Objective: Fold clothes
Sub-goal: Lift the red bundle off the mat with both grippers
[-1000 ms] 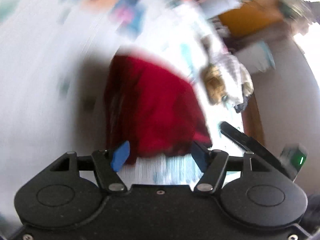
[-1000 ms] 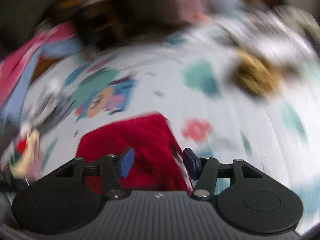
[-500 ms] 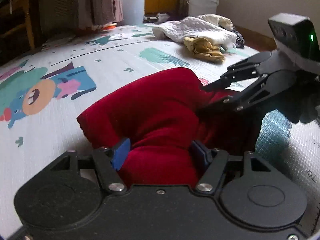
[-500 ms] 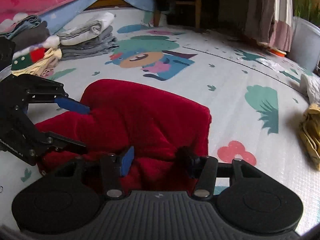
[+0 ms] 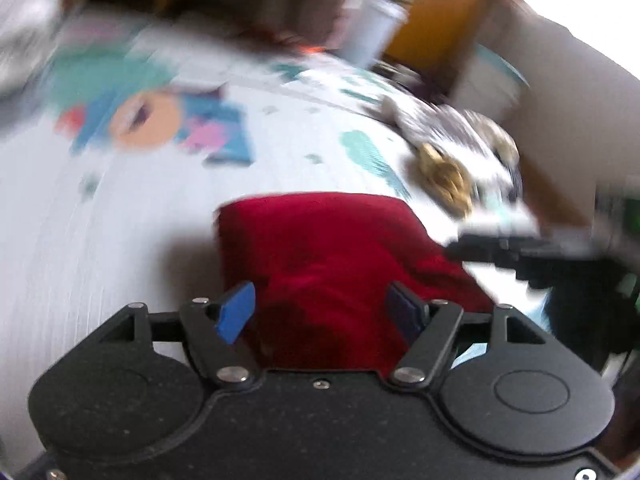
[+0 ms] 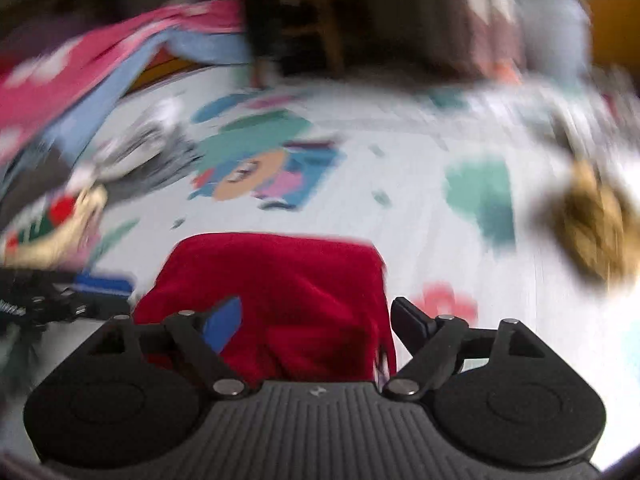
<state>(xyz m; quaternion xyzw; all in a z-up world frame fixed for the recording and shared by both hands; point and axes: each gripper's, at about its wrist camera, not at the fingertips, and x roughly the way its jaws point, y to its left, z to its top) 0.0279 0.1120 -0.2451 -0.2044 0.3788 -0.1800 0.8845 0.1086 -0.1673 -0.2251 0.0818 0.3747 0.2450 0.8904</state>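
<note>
A folded red garment (image 5: pixel 328 240) lies on the cartoon play mat (image 5: pixel 120 240), blurred by motion. My left gripper (image 5: pixel 320 312) is over its near edge, jaws opening; the cloth lies between the blue pads without being pinched. The right wrist view shows the same red garment (image 6: pixel 276 268) under my right gripper (image 6: pixel 316 320). Its jaws are opening wide, and a gap shows between the cloth's right edge and the dark fingertip (image 6: pixel 408 320). Each gripper shows in the other's view: the right one (image 5: pixel 520 252), the left one (image 6: pixel 60 296).
A yellow and white heap of clothes (image 5: pixel 444 176) lies at the mat's far right, seen also as a yellow cloth (image 6: pixel 592 220). Folded grey and white clothes (image 6: pixel 136 152) are stacked at far left under a pink and blue blanket (image 6: pixel 80 68). A white bucket (image 5: pixel 372 28) stands beyond the mat.
Half a second ago both grippers held bunched red cloth close together. Now both sets of jaws stand wider, the garment lies flatter on the mat, and both views are smeared by motion.
</note>
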